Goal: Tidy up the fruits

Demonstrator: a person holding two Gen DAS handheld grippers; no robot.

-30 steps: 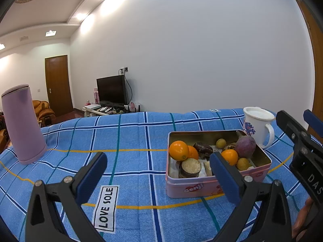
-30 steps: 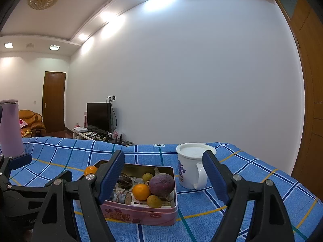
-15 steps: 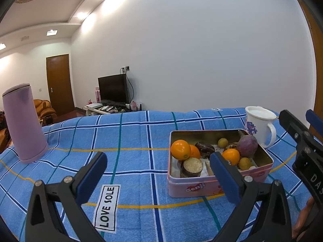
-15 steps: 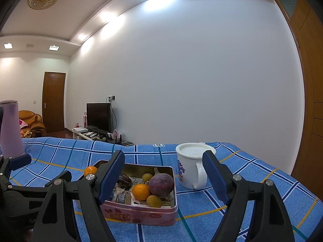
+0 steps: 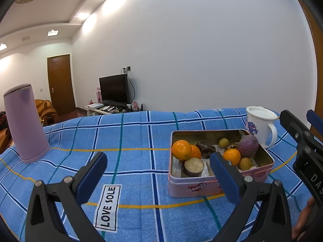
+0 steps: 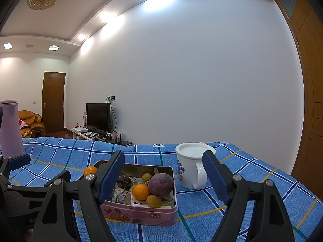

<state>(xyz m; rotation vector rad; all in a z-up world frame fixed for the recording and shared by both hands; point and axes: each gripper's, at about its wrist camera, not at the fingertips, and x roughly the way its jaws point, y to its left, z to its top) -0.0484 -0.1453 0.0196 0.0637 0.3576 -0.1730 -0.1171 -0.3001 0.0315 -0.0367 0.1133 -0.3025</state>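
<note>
Left wrist view: left gripper [image 5: 157, 168] wide open, empty; right gripper [image 6: 163, 173] likewise. Fruit sits packed in the pink tin [image 5: 201, 188] on the blue cloth [image 5: 131, 133]. Risk: oranges [image 5: 181, 149] roll when pinched, and a jaw could clip the tin's rim or the mug [image 6: 190, 168] just beside it.

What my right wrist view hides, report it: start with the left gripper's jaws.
Observer: The left gripper is open with nothing between its fingers, aimed at the blue checked cloth left of the pink tin.
Operator: Now count the oranges at the tin's left end.
Observer: Two: a large orange with a second orange touching it from behind.
Operator: Name anything lying on the cloth by that gripper.
Observer: A white label reading LOVE SOLE lies near its left finger.
</note>
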